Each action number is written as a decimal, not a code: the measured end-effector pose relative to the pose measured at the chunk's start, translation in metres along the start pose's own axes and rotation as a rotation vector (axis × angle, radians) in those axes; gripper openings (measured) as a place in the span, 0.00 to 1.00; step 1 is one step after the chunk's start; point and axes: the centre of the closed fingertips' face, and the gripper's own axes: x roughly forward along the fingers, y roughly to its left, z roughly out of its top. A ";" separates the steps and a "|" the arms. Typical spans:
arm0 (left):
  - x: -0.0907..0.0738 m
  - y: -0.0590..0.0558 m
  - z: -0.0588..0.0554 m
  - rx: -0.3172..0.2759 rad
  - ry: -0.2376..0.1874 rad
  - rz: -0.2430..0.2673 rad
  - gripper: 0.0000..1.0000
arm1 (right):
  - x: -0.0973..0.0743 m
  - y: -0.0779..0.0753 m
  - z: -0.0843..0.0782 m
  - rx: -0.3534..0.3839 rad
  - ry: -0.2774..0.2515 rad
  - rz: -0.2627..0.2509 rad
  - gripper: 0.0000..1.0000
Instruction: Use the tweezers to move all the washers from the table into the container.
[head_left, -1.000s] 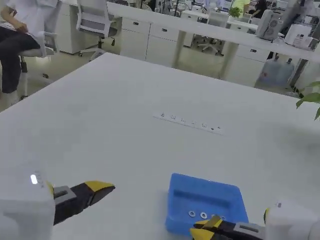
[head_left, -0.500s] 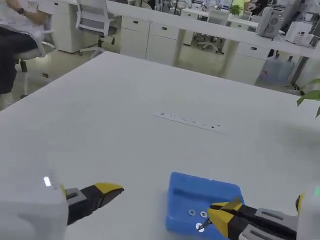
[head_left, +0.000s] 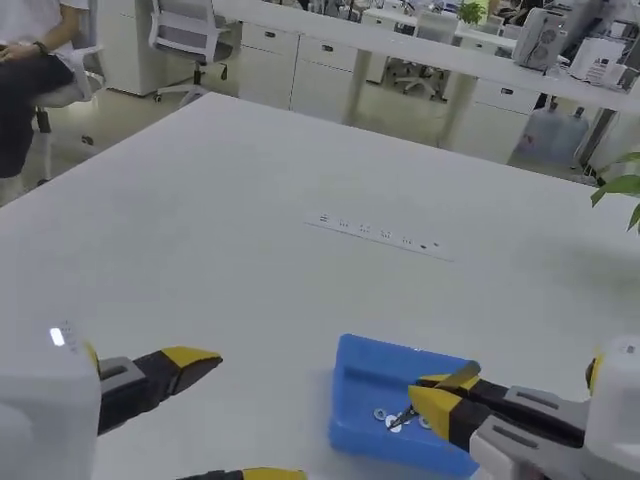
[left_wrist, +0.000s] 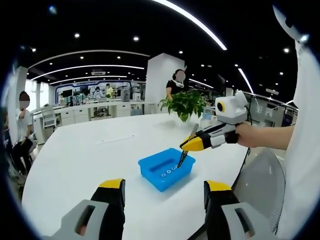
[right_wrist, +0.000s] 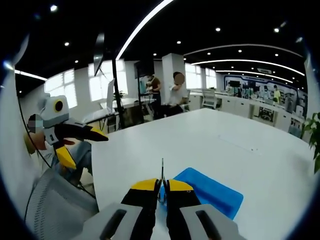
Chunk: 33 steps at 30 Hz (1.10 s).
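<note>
Right gripper (head_left: 445, 392), jaws clamped on tweezers (head_left: 403, 416), has advanced: tips now inside blue container (head_left: 350, 440), among washers (head_left: 381, 413) just ahead of jaws. Drop-off likely. Left gripper (left_wrist: 164, 183) jaws apart, empty.

- Left gripper (left_wrist: 165, 186) — two grey moulded jaw arms, each with a slotted recess, black shanks and yellow tip caps.
- Right gripper (right_wrist: 163, 186) — same build: grey arms, black shanks, yellow caps.
- Indicator light (head_left: 57, 337): small white lamp on the left gripper's white housing, 8 o'clock in the head view.
- Garment (left_wrist: 307, 150): plain white cloth, 3 o'clock in the left gripper view.
</note>
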 end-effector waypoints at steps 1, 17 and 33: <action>0.000 -0.001 -0.001 -0.001 0.001 0.000 0.64 | 0.001 -0.001 0.002 -0.003 -0.004 0.000 0.02; -0.006 -0.003 -0.006 -0.033 -0.009 0.044 0.63 | 0.022 -0.011 0.008 -0.008 0.004 0.026 0.02; -0.010 -0.006 -0.002 -0.018 -0.007 0.024 0.62 | 0.054 -0.030 -0.006 -0.022 0.071 0.037 0.02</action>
